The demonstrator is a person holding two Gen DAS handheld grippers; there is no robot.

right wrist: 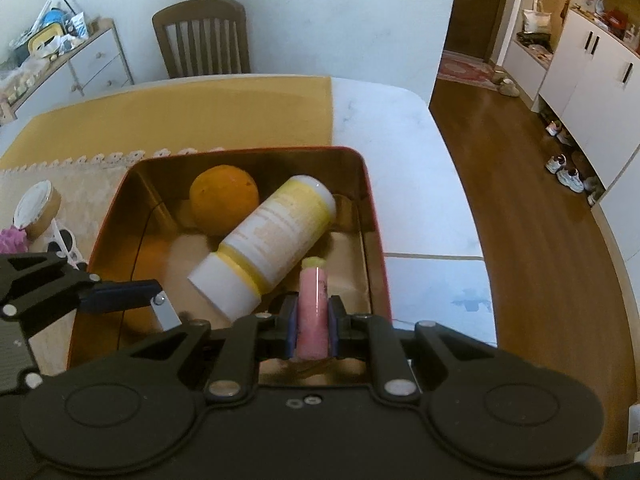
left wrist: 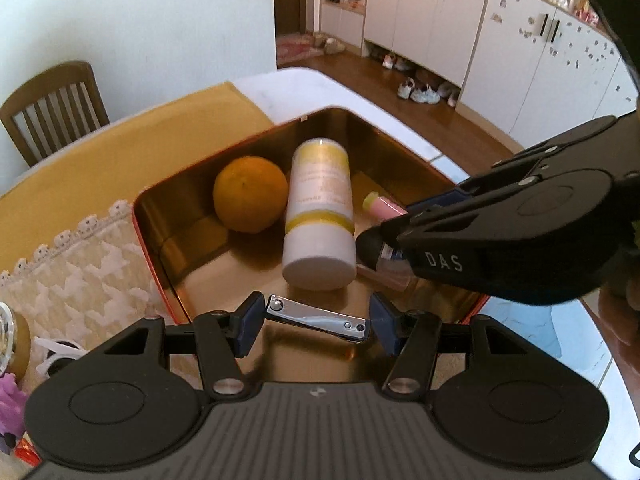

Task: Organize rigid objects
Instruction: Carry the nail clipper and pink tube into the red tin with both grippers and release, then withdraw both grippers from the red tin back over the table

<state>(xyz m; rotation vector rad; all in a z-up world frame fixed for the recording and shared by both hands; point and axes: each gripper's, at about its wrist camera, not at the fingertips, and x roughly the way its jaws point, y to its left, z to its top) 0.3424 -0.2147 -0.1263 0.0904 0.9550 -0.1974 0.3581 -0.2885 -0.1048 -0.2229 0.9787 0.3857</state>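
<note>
Left wrist view: clipper (left wrist: 316, 317) pinched endwise in the left gripper (left wrist: 316, 322) above the tin (left wrist: 160, 280); right gripper (right wrist: 313, 326) clamps a pink tube (right wrist: 313, 308) over it. An orange (left wrist: 250, 194) and bottle (left wrist: 318, 216) already lie inside, so roughly half looks done; a jar (right wrist: 38, 208) waits outside. Readable: "DAS"; bottle print is blurred

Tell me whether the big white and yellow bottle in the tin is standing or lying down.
Lying down. The white and yellow bottle rests on its side on the tin's floor, beside the orange.
</note>
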